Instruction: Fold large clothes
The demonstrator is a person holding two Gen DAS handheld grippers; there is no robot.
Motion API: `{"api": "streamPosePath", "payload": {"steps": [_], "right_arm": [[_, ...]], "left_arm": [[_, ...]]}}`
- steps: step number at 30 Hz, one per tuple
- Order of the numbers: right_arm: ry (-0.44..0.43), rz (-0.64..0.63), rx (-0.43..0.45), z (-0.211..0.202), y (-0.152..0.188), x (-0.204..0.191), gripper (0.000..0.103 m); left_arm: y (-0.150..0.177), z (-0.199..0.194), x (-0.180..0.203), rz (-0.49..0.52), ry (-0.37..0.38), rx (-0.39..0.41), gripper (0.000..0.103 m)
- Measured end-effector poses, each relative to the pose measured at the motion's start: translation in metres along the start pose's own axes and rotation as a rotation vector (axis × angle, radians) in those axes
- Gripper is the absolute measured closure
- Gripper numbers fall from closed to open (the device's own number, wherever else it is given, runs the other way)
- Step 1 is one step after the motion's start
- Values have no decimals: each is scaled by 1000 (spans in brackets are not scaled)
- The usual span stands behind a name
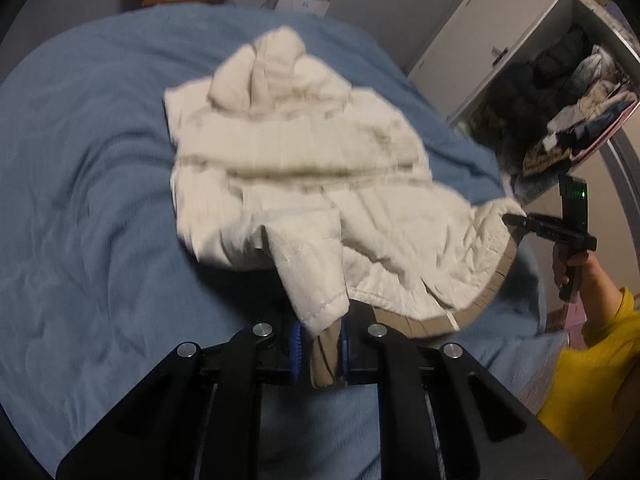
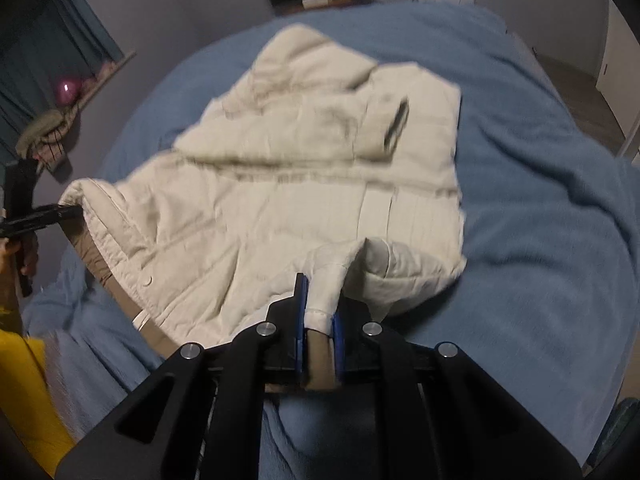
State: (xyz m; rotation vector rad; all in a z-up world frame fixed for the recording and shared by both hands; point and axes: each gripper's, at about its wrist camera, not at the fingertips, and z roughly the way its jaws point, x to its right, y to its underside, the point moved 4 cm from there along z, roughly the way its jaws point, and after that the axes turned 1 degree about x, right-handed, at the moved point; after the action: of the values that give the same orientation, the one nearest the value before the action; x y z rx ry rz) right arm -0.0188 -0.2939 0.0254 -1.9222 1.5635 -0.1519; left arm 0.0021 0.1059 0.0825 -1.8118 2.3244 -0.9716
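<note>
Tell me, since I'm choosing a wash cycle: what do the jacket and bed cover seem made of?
Jacket: cream quilted shell, matte, probably cotton or synthetic with padding, given the stitched puffy panels; tan lining at the hem. Bed cover: blue, soft, matte, likely fleece or brushed cotton; blur leaves it open.

Jacket (image 1: 304, 148) on bed (image 1: 80, 184)

**Quilted Cloth, Soft Blanket, Matt Plastic**

Cream jacket (image 1: 304, 168): quilted matt cloth, puffy, stitched in bands, with a smooth tan lining at the hem. Bed (image 1: 88, 184): covered in blue cloth, soft and slightly fuzzy, wrinkled. Left gripper (image 1: 322, 344) and right gripper (image 2: 320, 340): matt black plastic with shiny round metal pins; fingers (image 2: 301, 312) faced with ribbed blue pads. Sleeve (image 1: 600, 376): plain yellow cloth. Wardrobe (image 1: 492, 32): smooth pale panels.
</note>
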Motion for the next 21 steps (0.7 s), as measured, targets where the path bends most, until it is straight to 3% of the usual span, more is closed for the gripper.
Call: {"api": "streamPosePath", "payload": {"steps": [4,10,21], "right_arm": [[-9,9,68,-1,-34,6,95],[-21,60,166,6,-95,19,95],[58,169,333,41,-209,63,95]], "left_arm": [[-43,2,-9,3,-15,76,90],[-92,10,-32,-17,-31,125,90],[-188,50,-120,-206,-55,211,90]]}}
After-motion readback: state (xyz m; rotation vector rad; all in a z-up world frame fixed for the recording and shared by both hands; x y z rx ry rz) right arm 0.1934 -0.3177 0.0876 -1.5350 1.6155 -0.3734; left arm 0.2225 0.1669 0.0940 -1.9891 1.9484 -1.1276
